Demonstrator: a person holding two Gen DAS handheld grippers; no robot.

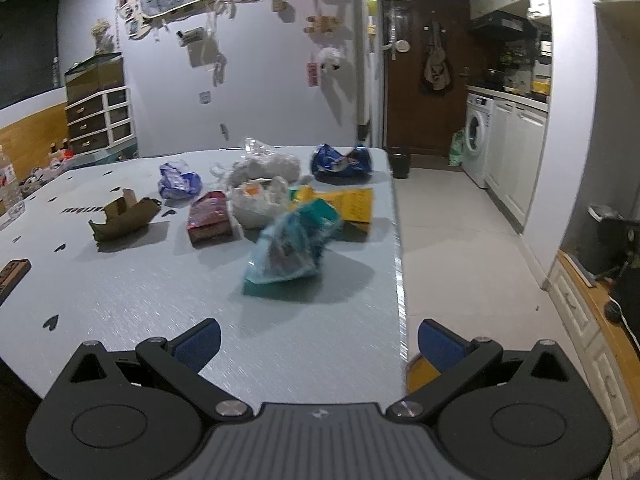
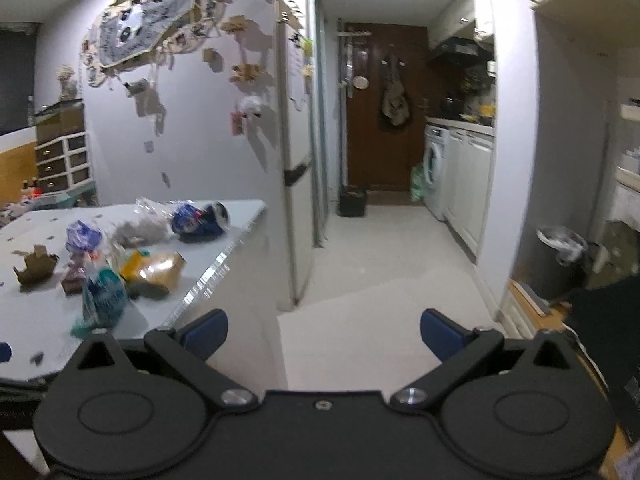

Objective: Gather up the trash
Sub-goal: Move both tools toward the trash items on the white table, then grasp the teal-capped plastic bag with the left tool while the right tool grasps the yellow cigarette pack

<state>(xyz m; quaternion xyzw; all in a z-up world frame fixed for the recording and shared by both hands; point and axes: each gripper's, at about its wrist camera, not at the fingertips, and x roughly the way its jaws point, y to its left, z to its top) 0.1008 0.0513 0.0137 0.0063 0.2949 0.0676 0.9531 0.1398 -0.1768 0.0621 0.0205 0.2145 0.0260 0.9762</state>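
Several pieces of trash lie on the grey table (image 1: 120,300): a teal plastic bag (image 1: 294,242), a brown cardboard scrap (image 1: 124,216), a dark red packet (image 1: 210,218), a white plastic bag (image 1: 256,200), a yellow wrapper (image 1: 354,202), a purple wrapper (image 1: 178,180) and a blue crushed bag (image 1: 340,160). My left gripper (image 1: 318,346) is open and empty above the table's near right edge, short of the teal bag. My right gripper (image 2: 324,334) is open and empty, off the table's right side over the floor. The teal bag also shows in the right wrist view (image 2: 102,296).
A lined dark trash bin (image 2: 560,260) stands by the right wall. A small black bin (image 2: 352,200) sits near the brown door (image 2: 384,120). A washing machine (image 2: 434,164) and white cabinets line the hallway. A drawer unit (image 1: 100,116) stands at the back left.
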